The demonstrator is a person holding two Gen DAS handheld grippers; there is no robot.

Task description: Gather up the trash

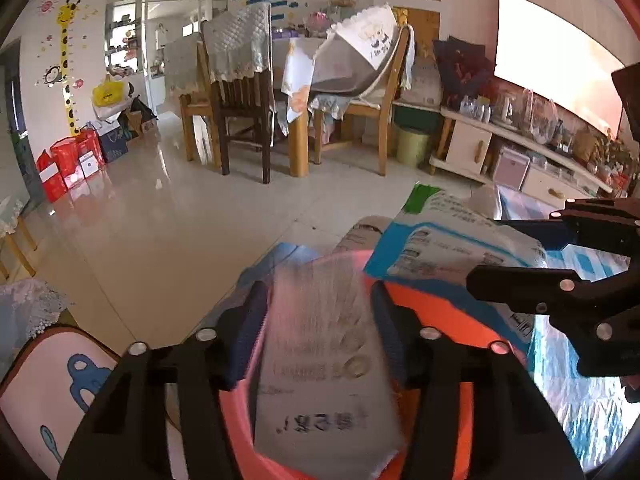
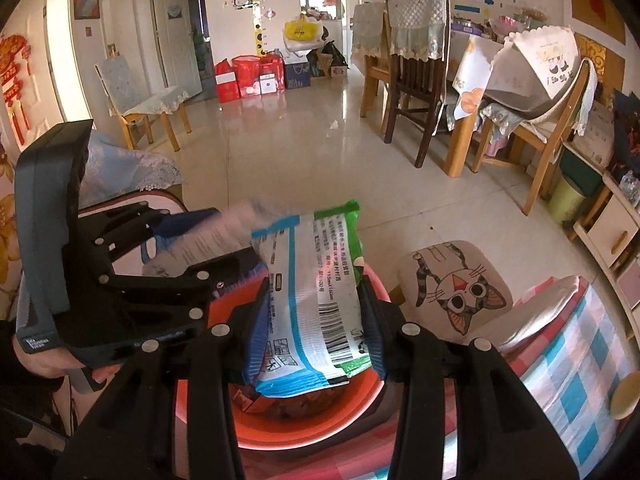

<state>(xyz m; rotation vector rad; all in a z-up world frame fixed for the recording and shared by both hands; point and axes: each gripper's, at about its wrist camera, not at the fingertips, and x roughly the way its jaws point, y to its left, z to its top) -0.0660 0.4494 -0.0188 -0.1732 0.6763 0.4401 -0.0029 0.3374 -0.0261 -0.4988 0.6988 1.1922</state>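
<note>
My left gripper (image 1: 320, 320) is shut on a grey-white printed wrapper (image 1: 324, 360), blurred, held over an orange-red basin (image 1: 452, 320). My right gripper (image 2: 316, 312) is shut on a blue, white and green packet with a barcode (image 2: 316, 300), held over the same basin (image 2: 300, 428). Some trash lies in the basin's bottom (image 2: 288, 404). The right gripper shows at the right of the left wrist view (image 1: 560, 264) with the packet (image 1: 444, 240). The left gripper shows at the left of the right wrist view (image 2: 176, 256) with its wrapper (image 2: 212, 236).
A blue-and-white checked tablecloth (image 2: 572, 364) covers the table under the basin. A cat-print stool (image 2: 456, 288) stands beyond it. Wooden chairs and a dining table (image 2: 440, 92) stand across the tiled floor. A TV cabinet (image 1: 500, 144) and a green bin (image 1: 410, 146) are right.
</note>
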